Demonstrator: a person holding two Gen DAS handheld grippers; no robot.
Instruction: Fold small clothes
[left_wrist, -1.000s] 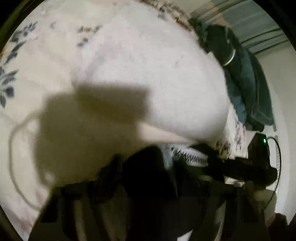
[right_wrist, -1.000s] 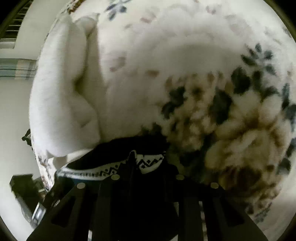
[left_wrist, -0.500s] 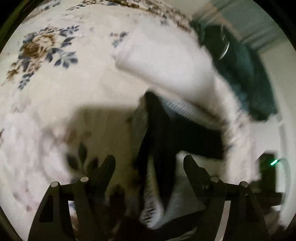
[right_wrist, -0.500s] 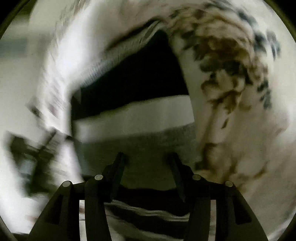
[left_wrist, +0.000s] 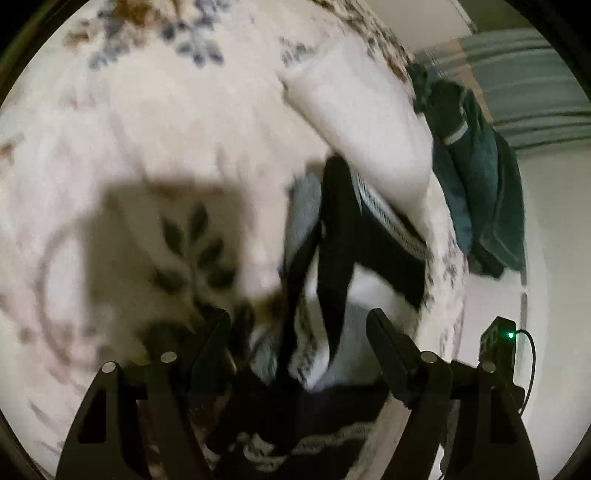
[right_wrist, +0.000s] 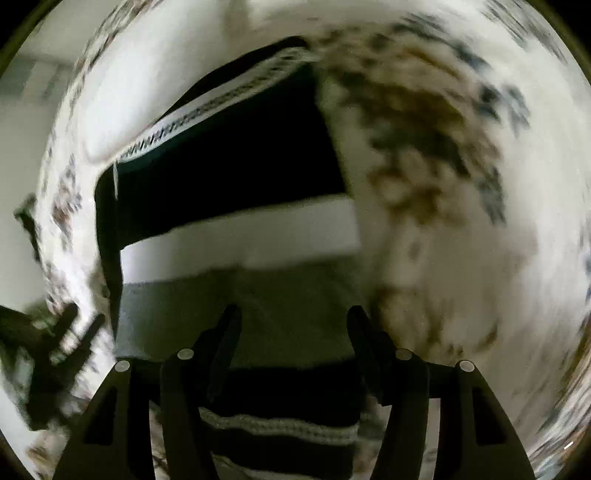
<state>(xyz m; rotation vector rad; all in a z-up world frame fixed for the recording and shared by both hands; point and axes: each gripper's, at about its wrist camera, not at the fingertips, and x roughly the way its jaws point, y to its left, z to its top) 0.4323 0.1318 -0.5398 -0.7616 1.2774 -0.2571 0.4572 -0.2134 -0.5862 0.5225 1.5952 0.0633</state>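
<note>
On the floral blanket (right_wrist: 461, 166), striped sweater (right_wrist: 240, 236) released since earlier, left claw (left_wrist: 299, 325), right claw (right_wrist: 293, 321) both apart

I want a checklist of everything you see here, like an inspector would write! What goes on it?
Surface: floral blanket, cream with blue and brown flowers, blurred by motion.
Job's things: striped garment in black, white and grey bands with a zigzag trim, lying on the blanket.
Clutter: white pillow beside the garment; dark teal clothes heaped past the blanket's edge.
Grippers: left tool open, garment between its fingers; right tool open over the grey band.
Cables: black cable looping from a black device with a green light.
Surroundings: pale floor, striped wall.
</note>
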